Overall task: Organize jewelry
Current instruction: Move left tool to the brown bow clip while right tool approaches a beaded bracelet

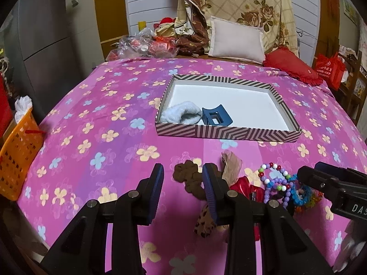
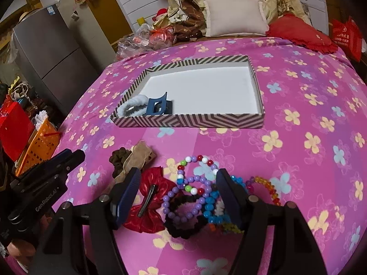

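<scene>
Both tongs hang spread over the pile of jewelry on the pink flowered bed. Right tongs (image 2: 179,197) are released, with nothing pinched; the purple bead bracelet (image 2: 181,197) and the red bow clip (image 2: 149,204) lie on the bedspread in the gap between the pads. Left tongs (image 1: 183,183) are released too and grasp nothing, their gap over the brown scrunchie (image 1: 189,177), with a tan cloth piece (image 1: 231,163) just at 2 o'clock of it.

At 12 o'clock of the pile sits the striped box (image 2: 190,120), well apart from the loose pieces. It holds a pale blue fuzzy scrunchie (image 1: 181,112) and, touching it at 3 o'clock, a dark blue claw clip (image 1: 216,115); most of its white floor is bare.

My reading is that sorting is only begun and a fresh pick is in hand. Next, the right tongs need to sink onto one piece, most likely a bracelet, and clench on it alone. The beads are tangled with a black scrunchie (image 2: 183,226), so neighbours may lift along.
</scene>
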The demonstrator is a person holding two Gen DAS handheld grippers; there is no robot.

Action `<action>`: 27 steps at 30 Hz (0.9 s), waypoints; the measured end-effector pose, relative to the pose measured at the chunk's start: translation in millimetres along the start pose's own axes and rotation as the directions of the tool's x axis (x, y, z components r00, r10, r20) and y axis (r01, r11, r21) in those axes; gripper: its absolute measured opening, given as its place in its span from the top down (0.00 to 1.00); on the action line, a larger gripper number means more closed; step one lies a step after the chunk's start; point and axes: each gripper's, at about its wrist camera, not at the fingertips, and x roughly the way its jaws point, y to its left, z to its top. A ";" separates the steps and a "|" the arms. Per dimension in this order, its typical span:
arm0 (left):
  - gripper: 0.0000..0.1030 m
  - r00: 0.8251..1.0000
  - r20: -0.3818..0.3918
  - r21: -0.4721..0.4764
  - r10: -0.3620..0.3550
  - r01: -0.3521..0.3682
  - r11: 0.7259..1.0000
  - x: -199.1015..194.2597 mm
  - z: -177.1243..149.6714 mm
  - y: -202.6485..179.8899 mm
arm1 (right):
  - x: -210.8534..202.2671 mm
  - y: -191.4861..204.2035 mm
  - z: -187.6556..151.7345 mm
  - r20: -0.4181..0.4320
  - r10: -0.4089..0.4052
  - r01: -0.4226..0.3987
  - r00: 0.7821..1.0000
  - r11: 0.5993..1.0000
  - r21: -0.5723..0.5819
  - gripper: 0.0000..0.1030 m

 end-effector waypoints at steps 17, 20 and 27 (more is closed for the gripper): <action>0.64 1.000 -0.007 -0.006 -0.007 0.007 1.000 -11.8 -11.9 -2.2 | -9.1 0.7 -18.2 -0.015 -0.013 0.013 1.000 0.999 -0.041 0.29; 0.64 1.000 -0.007 -0.007 -0.008 0.008 1.000 -12.2 -12.6 -2.5 | -10.3 1.4 -20.2 -0.016 -0.015 0.014 1.000 0.999 -0.046 0.29; 0.64 1.000 -0.010 -0.015 -0.016 0.016 1.000 -14.4 -17.3 -2.9 | -12.9 3.9 -20.7 -0.012 -0.020 0.019 1.000 0.998 -0.056 0.29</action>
